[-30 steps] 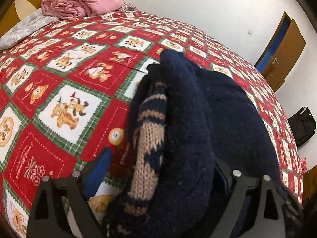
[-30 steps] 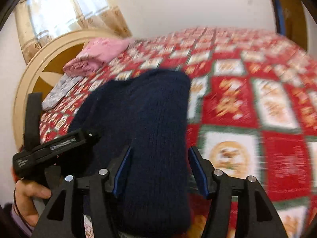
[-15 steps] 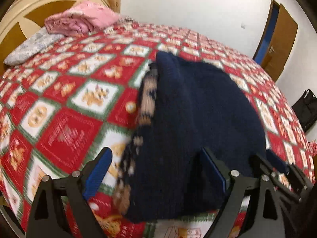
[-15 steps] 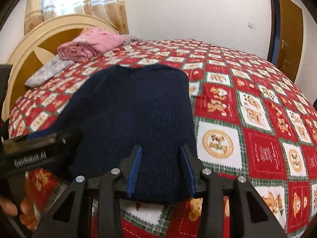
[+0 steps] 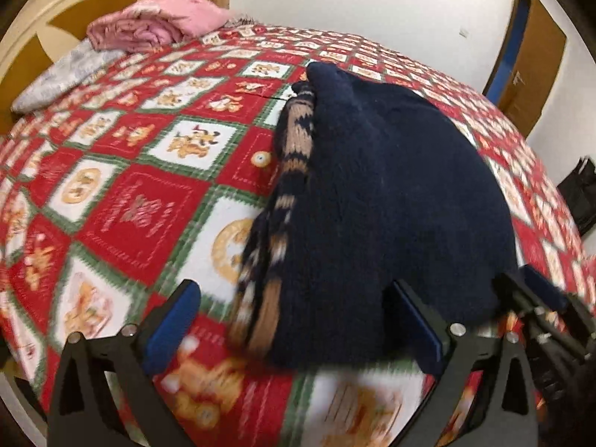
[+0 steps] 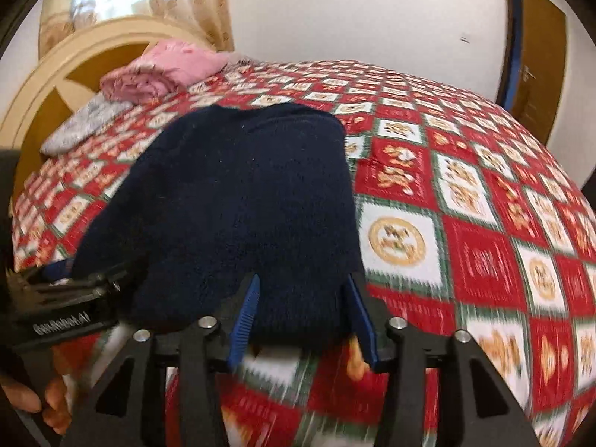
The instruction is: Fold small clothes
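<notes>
A folded navy knit sweater [image 5: 391, 193] lies on the red patchwork bedspread [image 5: 141, 216], with a tan-striped edge [image 5: 294, 149] showing along its left side. My left gripper [image 5: 294, 320] hovers at the sweater's near edge. Its jaws are opening wide, the near left corner lies between them, and neither pad presses it. In the right wrist view the sweater [image 6: 242, 193] fills the middle. My right gripper [image 6: 301, 316] straddles its near right corner, jaws opening and pads off the cloth. The left gripper's body [image 6: 56, 298] and a hand [image 6: 33, 402] show at the left.
A folded pink blanket [image 5: 160, 22] and a grey pillow [image 5: 63, 74] lie by the cream headboard [image 6: 56, 74]. A brown door [image 5: 532, 63] stands at the back right. A black bag [image 5: 581, 190] sits on the floor past the bed's right side.
Both grippers drew back toward the sweater's near edge. The left jaws spread wider. The right jaws narrowed on the corner, then widened again. The sweater now lies flat.
</notes>
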`<act>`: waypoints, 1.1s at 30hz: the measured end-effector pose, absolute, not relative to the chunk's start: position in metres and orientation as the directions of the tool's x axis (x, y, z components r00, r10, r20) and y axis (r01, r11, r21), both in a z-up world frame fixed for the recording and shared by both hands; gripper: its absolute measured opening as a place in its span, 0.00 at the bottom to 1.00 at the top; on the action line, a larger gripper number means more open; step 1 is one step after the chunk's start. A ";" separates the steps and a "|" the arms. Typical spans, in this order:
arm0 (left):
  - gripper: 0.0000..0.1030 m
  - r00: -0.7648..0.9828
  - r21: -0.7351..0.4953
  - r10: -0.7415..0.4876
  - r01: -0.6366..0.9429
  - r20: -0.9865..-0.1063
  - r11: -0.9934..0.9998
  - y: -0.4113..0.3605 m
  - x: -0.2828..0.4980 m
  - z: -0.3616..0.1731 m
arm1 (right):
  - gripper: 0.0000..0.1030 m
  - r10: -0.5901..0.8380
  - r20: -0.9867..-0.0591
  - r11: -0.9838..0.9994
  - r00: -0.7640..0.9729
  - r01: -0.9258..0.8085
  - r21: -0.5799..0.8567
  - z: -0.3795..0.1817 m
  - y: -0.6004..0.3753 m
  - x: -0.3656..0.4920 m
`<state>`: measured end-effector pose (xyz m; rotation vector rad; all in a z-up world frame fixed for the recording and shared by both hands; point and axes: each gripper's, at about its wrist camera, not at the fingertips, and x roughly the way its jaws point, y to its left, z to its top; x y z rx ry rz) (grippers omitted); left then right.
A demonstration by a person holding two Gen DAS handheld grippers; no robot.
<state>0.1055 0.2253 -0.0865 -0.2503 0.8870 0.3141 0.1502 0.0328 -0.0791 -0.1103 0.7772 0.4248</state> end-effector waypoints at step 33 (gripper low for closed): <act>1.00 0.820 0.029 0.233 -0.256 -0.522 0.966 0.133 -0.094 0.066 | 0.75 0.448 -0.490 0.887 0.747 -0.304 0.348 0.090 -0.079 -0.067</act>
